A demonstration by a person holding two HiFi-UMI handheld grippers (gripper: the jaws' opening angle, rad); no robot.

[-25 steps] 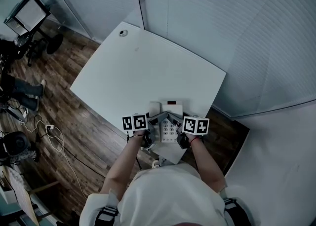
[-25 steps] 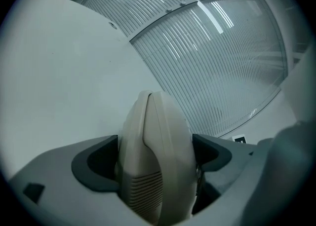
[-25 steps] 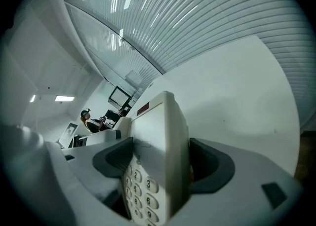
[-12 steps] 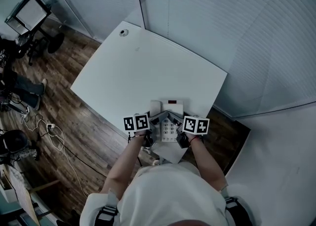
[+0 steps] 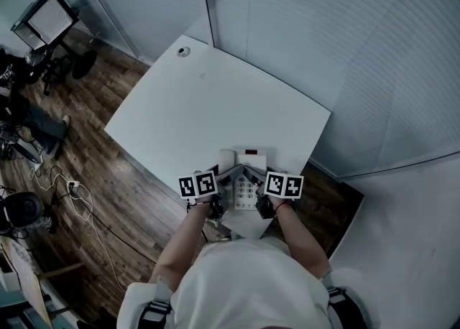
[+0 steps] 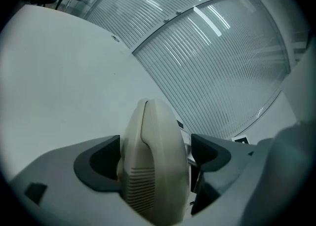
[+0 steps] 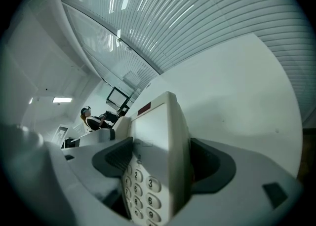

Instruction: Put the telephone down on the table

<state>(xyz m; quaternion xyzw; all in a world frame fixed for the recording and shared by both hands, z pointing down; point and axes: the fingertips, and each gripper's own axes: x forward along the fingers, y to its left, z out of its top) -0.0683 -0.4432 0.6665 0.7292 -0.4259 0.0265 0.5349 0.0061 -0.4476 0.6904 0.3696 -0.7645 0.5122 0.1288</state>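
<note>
Ribbed glass walls are closing round a bare white table (image 5: 215, 105), with dark wood floor showing past its left edge. The telephone (image 5: 245, 177) is sitting over the table's near corner, close in front of the person; whether its base is touching the top or hanging just above it, I cannot tell.

The left gripper (image 5: 224, 180) is pinching the handset (image 6: 153, 166) side of the set, jaws closed against the cream plastic on both faces. The right gripper (image 5: 256, 179) is clamping the body beside the keypad (image 7: 143, 190) in the same way, jaws pressing in from each side.

Both forearms are reaching forward and angling inward, so the grippers are meeting the telephone from its two flanks with their marker cubes facing up.

Trouble is likely coming from two places. Because the left jaws are gripping the handset, it could be lifting off its cradle if that side goes first. Being so near the corner, the set could also be tipping off the edge if released unevenly.
</note>
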